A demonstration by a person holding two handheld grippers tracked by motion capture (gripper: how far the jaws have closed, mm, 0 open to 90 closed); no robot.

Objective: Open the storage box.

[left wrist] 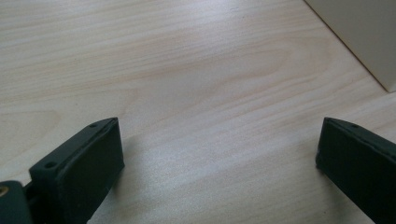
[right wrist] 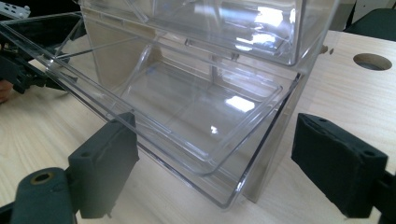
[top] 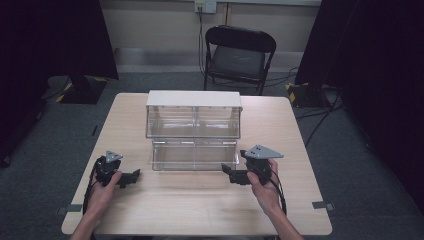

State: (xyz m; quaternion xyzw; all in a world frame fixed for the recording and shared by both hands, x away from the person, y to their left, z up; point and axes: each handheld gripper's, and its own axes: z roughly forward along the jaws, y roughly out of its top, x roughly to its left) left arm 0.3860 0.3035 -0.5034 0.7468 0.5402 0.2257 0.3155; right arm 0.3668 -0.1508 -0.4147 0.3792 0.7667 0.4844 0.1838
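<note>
Fingers (right wrist: 112, 158) of the right gripper (right wrist: 219, 168), spread wide, apparently flank the clear bin's (right wrist: 187, 107) open lower drawer corner.

Open drawer (right wrist: 187, 112) blocks right tool (right wrist: 215, 158); table (top: 200, 200) btwn tools free.

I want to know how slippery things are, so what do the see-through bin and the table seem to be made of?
The bin looks like clear hard plastic with a glossy finish: the table shows through its walls and lamps glint on it. The table looks like pale wood or wood laminate, smooth and matt, with visible grain; which of the two is hard to tell.
</note>
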